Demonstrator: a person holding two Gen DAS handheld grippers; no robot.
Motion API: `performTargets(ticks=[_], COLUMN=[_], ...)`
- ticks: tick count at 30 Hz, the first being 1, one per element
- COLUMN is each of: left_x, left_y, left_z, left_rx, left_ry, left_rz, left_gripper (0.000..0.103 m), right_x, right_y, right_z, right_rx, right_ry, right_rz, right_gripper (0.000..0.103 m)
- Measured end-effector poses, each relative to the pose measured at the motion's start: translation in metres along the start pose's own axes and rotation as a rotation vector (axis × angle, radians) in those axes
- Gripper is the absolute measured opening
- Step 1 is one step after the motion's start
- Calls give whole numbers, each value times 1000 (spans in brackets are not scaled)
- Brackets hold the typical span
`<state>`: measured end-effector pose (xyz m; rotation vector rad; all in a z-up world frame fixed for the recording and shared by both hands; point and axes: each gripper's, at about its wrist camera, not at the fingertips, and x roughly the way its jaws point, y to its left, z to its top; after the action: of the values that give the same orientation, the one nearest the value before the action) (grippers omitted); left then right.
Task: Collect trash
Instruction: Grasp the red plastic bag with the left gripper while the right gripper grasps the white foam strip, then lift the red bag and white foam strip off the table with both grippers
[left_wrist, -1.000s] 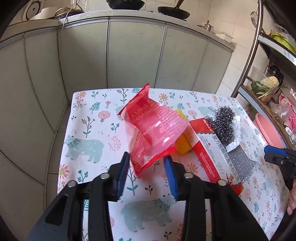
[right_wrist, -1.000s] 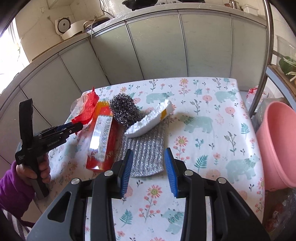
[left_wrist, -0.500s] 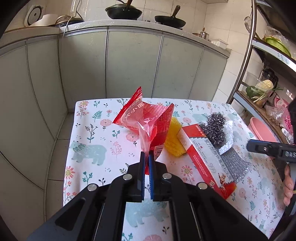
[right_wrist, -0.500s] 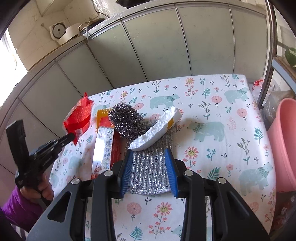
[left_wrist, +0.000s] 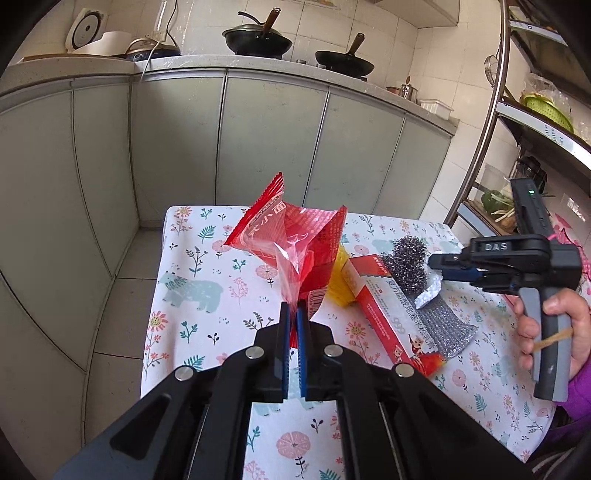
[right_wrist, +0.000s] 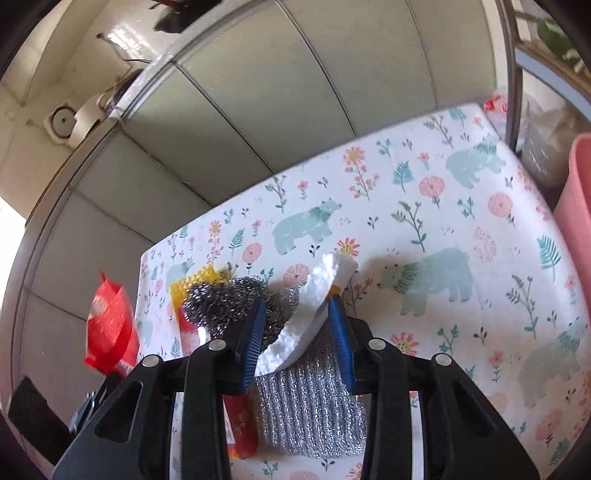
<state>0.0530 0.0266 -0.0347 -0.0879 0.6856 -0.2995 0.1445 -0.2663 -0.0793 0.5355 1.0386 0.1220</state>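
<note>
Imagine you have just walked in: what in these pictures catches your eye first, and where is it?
First, the red wrapper, pinched in the shut left gripper above the floral tablecloth. Next, the right gripper, its blue pads open around a white sponge, with a steel scourer beside it on a silver cloth.

We see a white tablecloth (left_wrist: 207, 332) with pink flowers, green leaves and pale green bears all over it. In the middle of the left wrist view is a shiny red crinkly plastic wrapper (left_wrist: 295, 236) with white writing. To its right lies a long red and silver box (left_wrist: 388, 314), a yellow bit (left_wrist: 341, 288), a dark grey wire scrubber ball (left_wrist: 408, 254) and a sparkly silver cloth (left_wrist: 443, 328). In the right wrist view a white sponge (right_wrist: 314, 310) sits in the middle, and a pink bucket (right_wrist: 576, 221) is at the right edge.
</note>
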Motion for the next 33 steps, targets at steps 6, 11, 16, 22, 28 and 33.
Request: performTargets(ticks=[6,11,16,22,28,33], left_x=[-7,-13,-23,-27,-33,-35], left_y=[-1,-5,-11,-23,-35,-40], left_z=[-2,0,2,1,0,-1], left_rx=[2,4,21,49,72,79], left_ry=[-6,-17,-35,-40,-48,-44], left_rz=[-5,-11,-20,-35,-51,-55], left_gripper=[3,3,3,3,3,3], right_x=[-3,-30,-68,-81,-72,-66], right_y=[-8,-10,-4,-5,-8,-12], right_z=[-10,-12,-29,-60,-84,-87], right_rx=[12,-41,-254,-421,-474,-435], right_ry=[25,1,5,155,237,222], right_rz=[37,24,-145,-286,-317,-261], right_gripper=[15,13,13,13,13,14])
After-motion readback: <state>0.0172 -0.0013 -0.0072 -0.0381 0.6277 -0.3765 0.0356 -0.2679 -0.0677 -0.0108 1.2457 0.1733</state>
